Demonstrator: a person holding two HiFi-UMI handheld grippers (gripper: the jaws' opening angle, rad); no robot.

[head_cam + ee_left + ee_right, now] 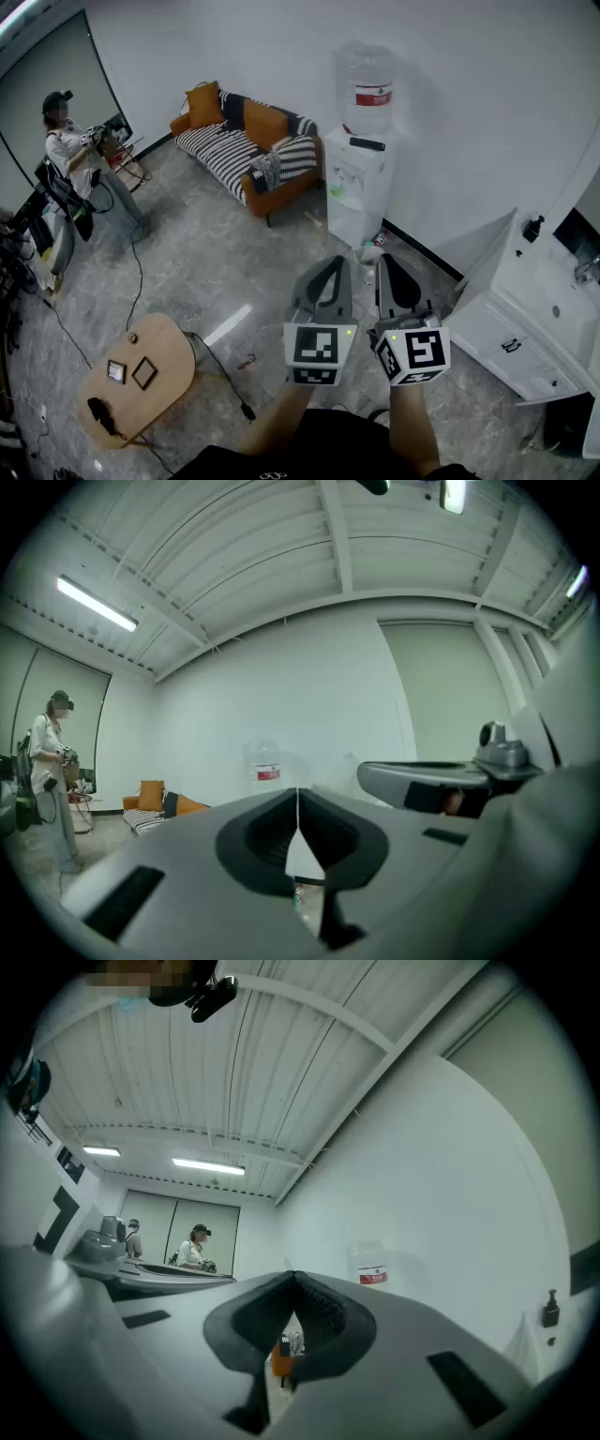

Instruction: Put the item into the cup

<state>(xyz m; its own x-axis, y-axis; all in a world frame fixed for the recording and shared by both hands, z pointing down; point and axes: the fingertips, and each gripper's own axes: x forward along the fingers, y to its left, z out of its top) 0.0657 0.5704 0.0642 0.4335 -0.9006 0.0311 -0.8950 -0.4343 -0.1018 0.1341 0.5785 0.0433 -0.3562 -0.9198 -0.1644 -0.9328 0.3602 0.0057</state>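
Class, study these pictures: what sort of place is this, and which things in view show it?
Probably an office lounge or break room, not a home kitchen: a striped orange sofa, a bottled-water dispenser beside it, and a small round wooden table.

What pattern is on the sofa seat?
Black-and-white stripes on the sofa, clearest in the head view.

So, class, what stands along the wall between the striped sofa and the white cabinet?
A white water dispenser with a bottle on top, close beside the sofa and farther from the cabinet. The head view shows it.
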